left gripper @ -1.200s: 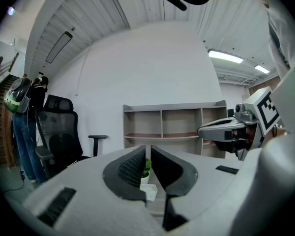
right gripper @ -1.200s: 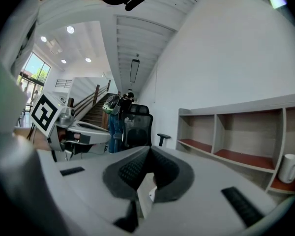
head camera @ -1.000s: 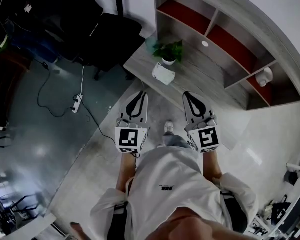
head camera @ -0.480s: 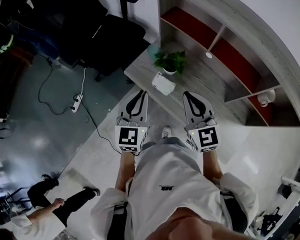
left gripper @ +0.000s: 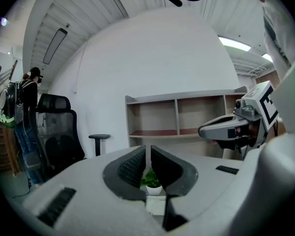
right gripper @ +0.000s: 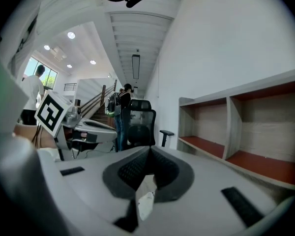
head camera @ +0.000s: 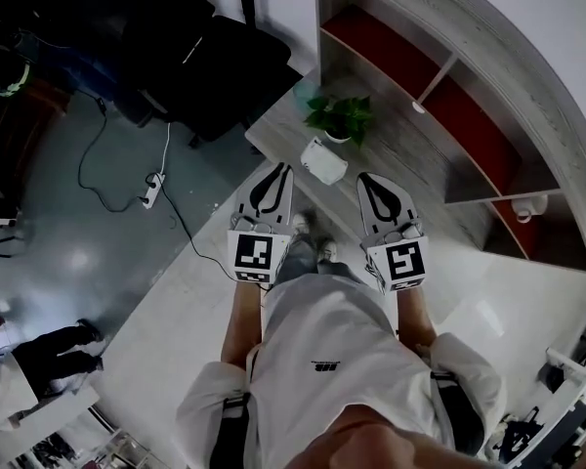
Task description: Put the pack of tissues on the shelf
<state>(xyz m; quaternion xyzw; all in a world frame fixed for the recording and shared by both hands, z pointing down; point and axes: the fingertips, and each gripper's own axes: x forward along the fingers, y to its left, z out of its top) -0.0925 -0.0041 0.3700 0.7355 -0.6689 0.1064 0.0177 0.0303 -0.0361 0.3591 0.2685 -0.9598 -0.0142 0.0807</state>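
Note:
The white pack of tissues [head camera: 324, 160] lies near the front edge of the grey wooden desk [head camera: 400, 179], just before a small potted plant [head camera: 340, 117]. Behind the desk stands the shelf [head camera: 439, 76] with red-backed compartments. My left gripper [head camera: 276, 168] and right gripper [head camera: 367, 180] are held side by side short of the desk edge, both shut with nothing in them. In the left gripper view the plant [left gripper: 151, 180] and tissue pack [left gripper: 156, 204] show below the closed tips [left gripper: 147, 148]. The right gripper view shows the pack [right gripper: 144, 203] under its closed tips [right gripper: 149, 150].
A black office chair [head camera: 215, 57] stands left of the desk. A power strip with cable [head camera: 154, 186] lies on the floor. A person [head camera: 39, 358] is at the lower left. A white object [head camera: 529, 206] sits in a lower shelf compartment.
I have come closer to the desk; the tissues and plant now lie just beyond the gripper tips. Both grippers stay shut and level. The person on the floor at lower left shifted left.

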